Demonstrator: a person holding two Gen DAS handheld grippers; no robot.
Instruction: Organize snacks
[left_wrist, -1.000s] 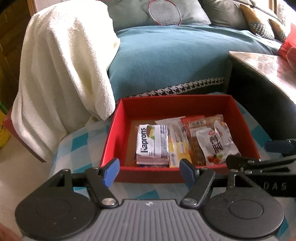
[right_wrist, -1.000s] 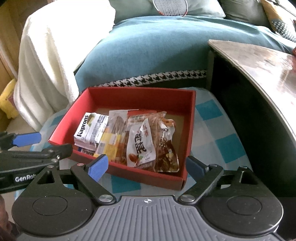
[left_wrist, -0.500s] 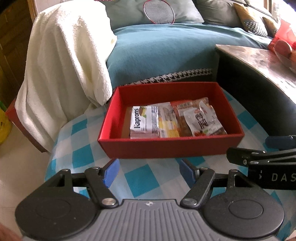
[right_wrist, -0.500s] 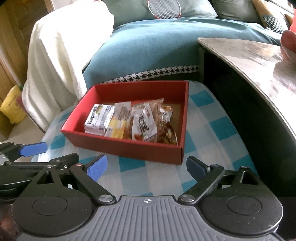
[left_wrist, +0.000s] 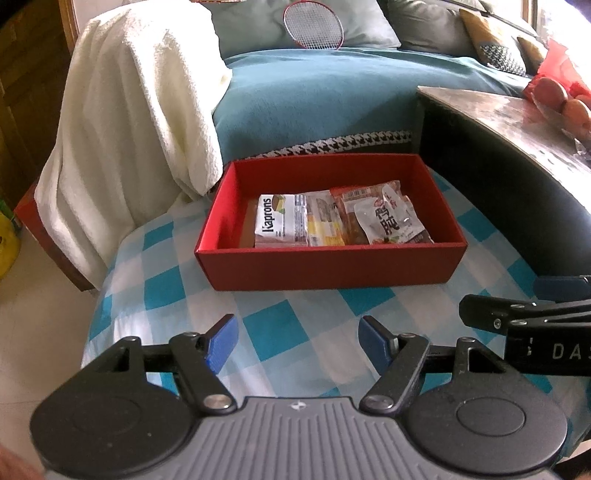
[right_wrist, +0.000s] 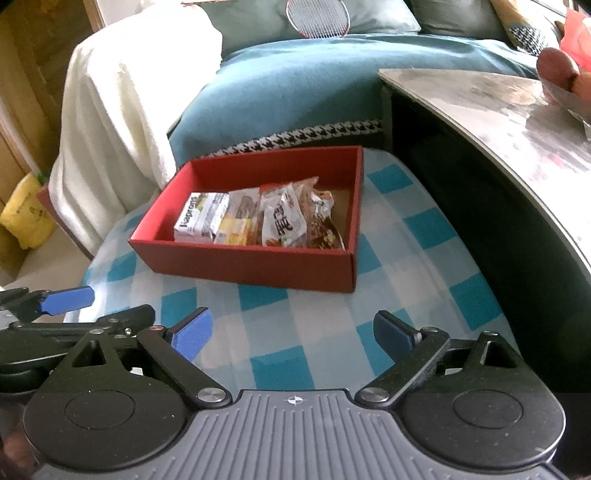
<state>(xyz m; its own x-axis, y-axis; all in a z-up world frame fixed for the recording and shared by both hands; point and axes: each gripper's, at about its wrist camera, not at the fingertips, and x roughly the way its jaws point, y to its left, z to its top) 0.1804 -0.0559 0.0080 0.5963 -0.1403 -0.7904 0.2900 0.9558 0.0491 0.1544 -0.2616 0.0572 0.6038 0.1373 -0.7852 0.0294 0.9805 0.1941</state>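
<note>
A red box (left_wrist: 328, 264) holding the snack packets (left_wrist: 340, 219) is set near the far edge of a surface covered in blue-and-white checked cloth (left_wrist: 284, 332). Behind it, a teal-covered sofa (left_wrist: 317, 99) and a cream blanket (left_wrist: 136, 110) are seen; a dark table (right_wrist: 491, 122) stands at the right. The left hand-held gripper (left_wrist: 297, 341) is held open and empty, as is the right hand-held gripper (right_wrist: 293, 332), both over the near cloth.

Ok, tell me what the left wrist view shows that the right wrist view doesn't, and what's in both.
Only the left wrist view shows the left gripper head-on, open and empty, with the right gripper's side at its right edge. Only the right wrist view shows the yellow bag by the floor and the right gripper head-on, also empty. Both show the red box of snack packets, the checked cloth, white towel and racket.
</note>
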